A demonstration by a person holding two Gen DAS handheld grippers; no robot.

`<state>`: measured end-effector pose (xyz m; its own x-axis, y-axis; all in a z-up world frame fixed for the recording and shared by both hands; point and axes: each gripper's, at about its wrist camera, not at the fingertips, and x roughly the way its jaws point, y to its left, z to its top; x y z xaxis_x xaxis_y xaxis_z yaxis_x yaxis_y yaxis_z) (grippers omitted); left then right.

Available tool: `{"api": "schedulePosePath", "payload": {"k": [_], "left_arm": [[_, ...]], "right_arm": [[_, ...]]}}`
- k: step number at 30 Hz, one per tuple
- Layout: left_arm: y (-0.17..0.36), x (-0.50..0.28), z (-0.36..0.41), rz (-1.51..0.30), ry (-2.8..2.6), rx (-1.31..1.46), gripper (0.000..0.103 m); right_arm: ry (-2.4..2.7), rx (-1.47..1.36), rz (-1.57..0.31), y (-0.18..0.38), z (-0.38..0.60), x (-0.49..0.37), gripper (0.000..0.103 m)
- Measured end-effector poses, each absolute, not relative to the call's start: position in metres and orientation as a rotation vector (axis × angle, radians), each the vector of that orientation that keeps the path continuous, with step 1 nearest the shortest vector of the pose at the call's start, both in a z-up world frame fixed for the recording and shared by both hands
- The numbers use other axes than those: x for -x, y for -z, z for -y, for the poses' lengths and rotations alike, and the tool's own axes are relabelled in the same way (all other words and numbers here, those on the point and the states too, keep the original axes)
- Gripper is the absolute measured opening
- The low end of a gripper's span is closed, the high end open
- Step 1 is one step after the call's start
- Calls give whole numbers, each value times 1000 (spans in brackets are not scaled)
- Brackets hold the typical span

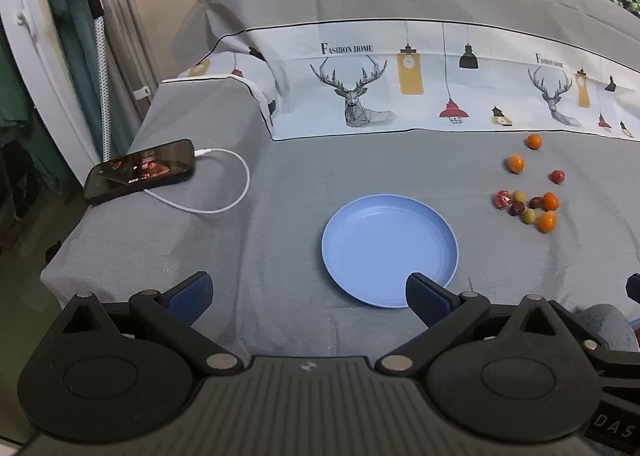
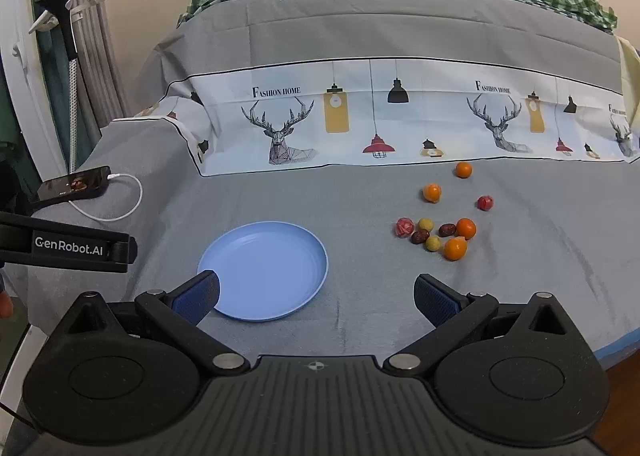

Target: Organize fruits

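Observation:
An empty light blue plate lies on the grey cloth. To its right sits a cluster of small fruits: orange, dark red, yellow and red ones. Two more orange fruits and a red one lie apart behind it. My left gripper is open and holds nothing, its right finger over the plate's near rim. My right gripper is also open and holds nothing, its left finger over the plate's near left rim. The fruits lie well ahead of both.
A phone on a white charging cable lies at the cloth's left edge. A printed deer cloth rises behind the fruits. The left gripper's body shows at left in the right wrist view. The table edge drops away at left.

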<state>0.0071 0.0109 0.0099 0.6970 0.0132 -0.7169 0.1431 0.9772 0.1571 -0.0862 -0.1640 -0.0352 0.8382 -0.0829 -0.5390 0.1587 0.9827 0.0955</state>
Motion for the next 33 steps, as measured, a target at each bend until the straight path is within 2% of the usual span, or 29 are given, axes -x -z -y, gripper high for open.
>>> {"api": "schedulePosePath", "payload": {"k": [33], "left_arm": [[8,-19,15,-861,83,-283,103]], "right_arm": [[136,-211,-606,53,179,71,103]]}}
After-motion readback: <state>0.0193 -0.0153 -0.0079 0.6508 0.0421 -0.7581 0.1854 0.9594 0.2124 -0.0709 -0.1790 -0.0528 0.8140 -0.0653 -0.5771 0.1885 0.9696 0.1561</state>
